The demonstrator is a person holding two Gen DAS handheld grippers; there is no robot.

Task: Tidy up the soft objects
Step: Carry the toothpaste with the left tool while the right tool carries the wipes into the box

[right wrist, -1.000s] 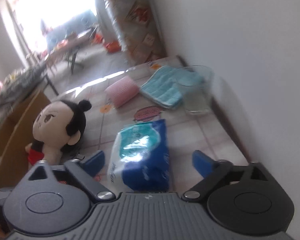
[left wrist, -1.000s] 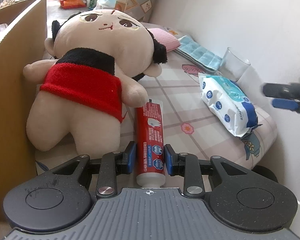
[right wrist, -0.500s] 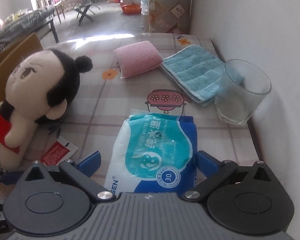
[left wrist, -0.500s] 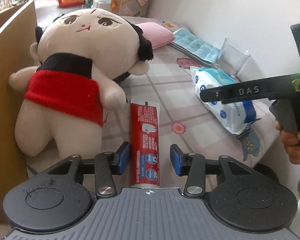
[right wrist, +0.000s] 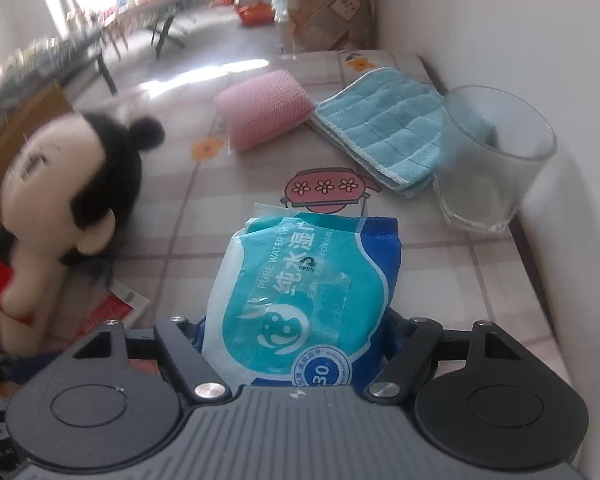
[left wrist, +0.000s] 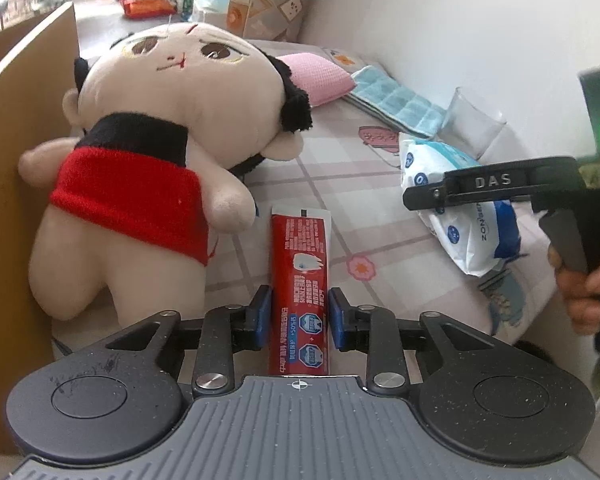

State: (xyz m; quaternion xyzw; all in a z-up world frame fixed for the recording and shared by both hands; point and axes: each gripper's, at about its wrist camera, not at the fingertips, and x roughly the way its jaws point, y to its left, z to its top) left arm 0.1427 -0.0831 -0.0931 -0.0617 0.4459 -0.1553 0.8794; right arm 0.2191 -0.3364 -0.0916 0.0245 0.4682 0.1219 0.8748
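The cardboard box point(left wrist: 16, 184) stands along the left edge of the surface point(left wrist: 340, 184), its brown wall right against the plush doll point(left wrist: 152, 168) — probably the bin the soft things are meant for, which would explain why the doll lies propped on its side against that wall, red skirt toward the camera and head pointing away. Beyond it, near the white wall, the folded blue cloth point(right wrist: 384, 120) and the pink sponge point(right wrist: 264, 108) lie flat side by side, seemingly out of the way and waiting their turn, while a clear glass point(right wrist: 492, 160) stands upright just beside the cloth, a hard thing that likely stays where it is. In the near right part of the surface lies the wet-wipes pack point(right wrist: 304, 300), lengthwise between the right tongs point(right wrist: 296, 332); their jaws are closing around its near end, and the blue pads sit at its flanks, though whether they already press is hard to tell behind the bulging film. The wide straddle suits a soft pack that squashes. The smallest item, the red toothpaste tube point(left wrist: 300, 280), lies just beside the doll's arm, and the left tongs point(left wrist: 300, 320) are clamped on its lower body — a narrow pinch across its width, ready for a lift.
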